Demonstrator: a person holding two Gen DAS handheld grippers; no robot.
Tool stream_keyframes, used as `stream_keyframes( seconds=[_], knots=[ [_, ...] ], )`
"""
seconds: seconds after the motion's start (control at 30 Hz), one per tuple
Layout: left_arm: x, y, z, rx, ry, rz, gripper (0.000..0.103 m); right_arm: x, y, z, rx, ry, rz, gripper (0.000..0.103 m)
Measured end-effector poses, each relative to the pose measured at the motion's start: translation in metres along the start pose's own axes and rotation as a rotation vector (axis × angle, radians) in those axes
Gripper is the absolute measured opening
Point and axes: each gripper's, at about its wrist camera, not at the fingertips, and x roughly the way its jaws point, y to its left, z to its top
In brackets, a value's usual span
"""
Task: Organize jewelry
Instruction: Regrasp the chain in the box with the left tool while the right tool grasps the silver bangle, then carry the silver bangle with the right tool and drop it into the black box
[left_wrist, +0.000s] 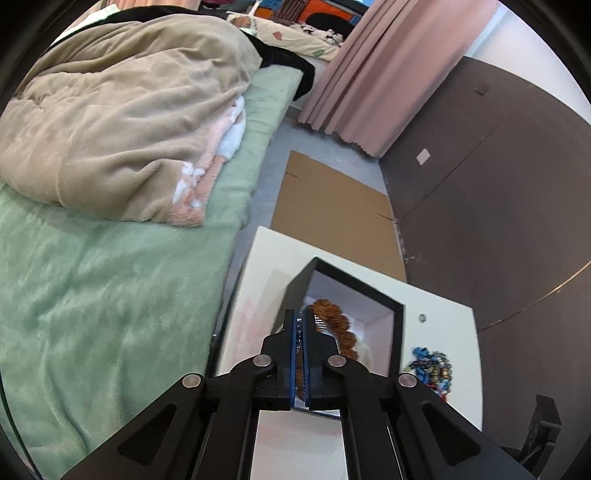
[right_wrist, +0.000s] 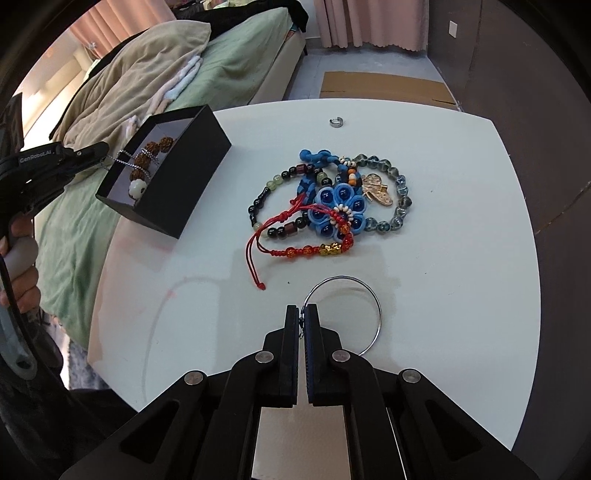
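Two claws clamped on jewelry.
Left claw (right_wrist: 105, 153) pinches chain (right_wrist: 127, 162) over box (right_wrist: 192, 173); right claw (right_wrist: 303, 314) grips hoop (right_wrist: 376, 306).

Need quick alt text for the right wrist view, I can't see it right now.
The right gripper is shut on a thin silver hoop lying on the white table. Beyond it sits a pile of bracelets; at left, the left gripper holds a silver chain over a black box.
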Motion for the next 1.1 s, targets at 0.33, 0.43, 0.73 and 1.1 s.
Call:
stream_keyframes(
  seconds=[0.33, 0.43, 0.73, 1.1],
  knots=[
    [-0.021, -0.038, -0.004, 0.069, -0.038, -0.143, 0.001, -0.029, -0.017, 0.006, 0.084, -0.093, 0.092, 0.004],
    [-0.019, -0.045, -0.006, 0.091, -0.034, -0.155, 0.002, -0.04, -0.017, 0.011, 0.11, -0.141, 0.141, 0.004],
    [-0.007, -0.03, -0.001, 0.011, 0.018, -0.153, 0.061, -0.062, -0.005, 0.033, 0.158, -0.266, 0.323, 0.004],
    [-0.025, 0.0, 0.017, -0.054, -0.077, -0.089, 0.084, -0.043, 0.033, 0.064, 0.136, -0.292, 0.448, 0.004]
  ],
)
